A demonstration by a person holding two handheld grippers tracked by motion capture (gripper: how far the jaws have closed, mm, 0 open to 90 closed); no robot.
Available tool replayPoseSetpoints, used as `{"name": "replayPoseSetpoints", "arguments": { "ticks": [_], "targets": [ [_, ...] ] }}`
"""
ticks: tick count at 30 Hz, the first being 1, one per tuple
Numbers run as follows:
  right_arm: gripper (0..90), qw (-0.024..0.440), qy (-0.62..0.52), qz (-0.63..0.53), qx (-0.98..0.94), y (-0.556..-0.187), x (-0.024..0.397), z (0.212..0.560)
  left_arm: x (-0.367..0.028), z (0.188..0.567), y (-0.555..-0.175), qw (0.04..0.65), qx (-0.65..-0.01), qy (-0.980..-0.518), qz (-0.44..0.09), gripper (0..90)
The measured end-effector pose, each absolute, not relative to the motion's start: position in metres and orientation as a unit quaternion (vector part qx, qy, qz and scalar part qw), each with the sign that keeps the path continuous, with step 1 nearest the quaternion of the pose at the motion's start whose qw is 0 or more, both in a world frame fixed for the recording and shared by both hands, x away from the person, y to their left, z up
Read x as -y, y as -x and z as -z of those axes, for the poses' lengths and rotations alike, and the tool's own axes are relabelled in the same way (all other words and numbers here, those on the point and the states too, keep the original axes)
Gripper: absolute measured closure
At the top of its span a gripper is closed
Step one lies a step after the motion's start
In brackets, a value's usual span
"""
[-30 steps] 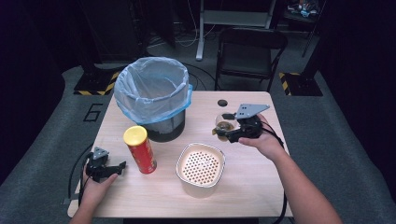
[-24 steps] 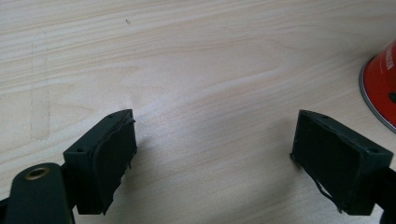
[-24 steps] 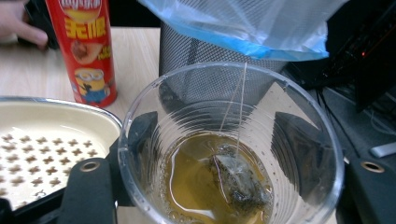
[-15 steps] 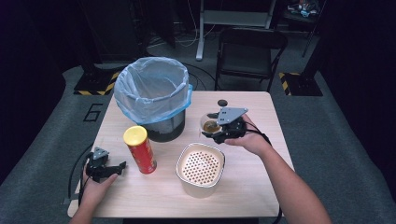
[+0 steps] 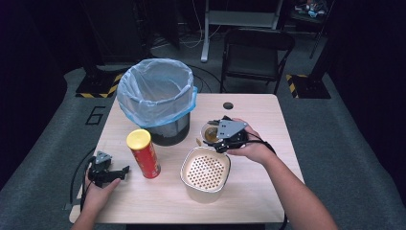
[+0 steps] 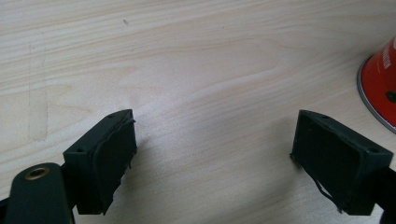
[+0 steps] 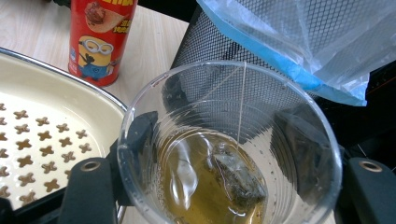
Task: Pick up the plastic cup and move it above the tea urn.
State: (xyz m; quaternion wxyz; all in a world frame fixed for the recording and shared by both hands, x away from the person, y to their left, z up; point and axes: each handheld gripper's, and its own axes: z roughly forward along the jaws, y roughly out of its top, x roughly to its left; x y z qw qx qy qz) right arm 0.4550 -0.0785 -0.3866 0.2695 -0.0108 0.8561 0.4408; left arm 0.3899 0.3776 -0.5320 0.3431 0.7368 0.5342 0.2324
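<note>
The right gripper holds a clear plastic cup, its jaws clenched on the cup's two sides. The cup stands upright between the jaws, mouth up, with amber tea and a tea bag low inside; the bag's string runs up to the far rim. In the high view the cup sits right of the bin and just beyond the far edge of the strainer bowl. What matters for the coming move is that the bowl lies directly on the near side of the cup, almost touching it, while the bin's mesh wall stands close on the left. My guess is the tea goes into the bowl, so the cup needs tipping toward the near side.

The left gripper rests on the table at the near left, jaws released and empty, with the red crisp can just to its right.
</note>
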Motion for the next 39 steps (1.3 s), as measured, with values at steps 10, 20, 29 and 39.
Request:
{"name": "replayPoseSetpoints", "arguments": {
  "ticks": [10,20,29,39],
  "targets": [
    [33.3,0.313,0.041,-0.447,-0.837,-0.447,0.077,0.392,-0.377,0.532,-0.390,0.343,-0.534,-0.737,-0.233,13.4],
    [33.5,0.438,0.118,-0.391,-0.801,-0.420,0.064,0.404,-0.378,0.531,-0.389,0.338,-0.531,-0.742,-0.232,13.5],
    [33.5,0.566,0.251,-0.288,-0.731,-0.390,0.051,0.422,-0.377,0.531,-0.388,0.340,-0.530,-0.742,-0.232,13.4],
    [33.4,0.675,0.331,-0.220,-0.622,-0.376,0.049,0.430,-0.377,0.531,-0.388,0.340,-0.530,-0.742,-0.232,13.4]
  ]
}}
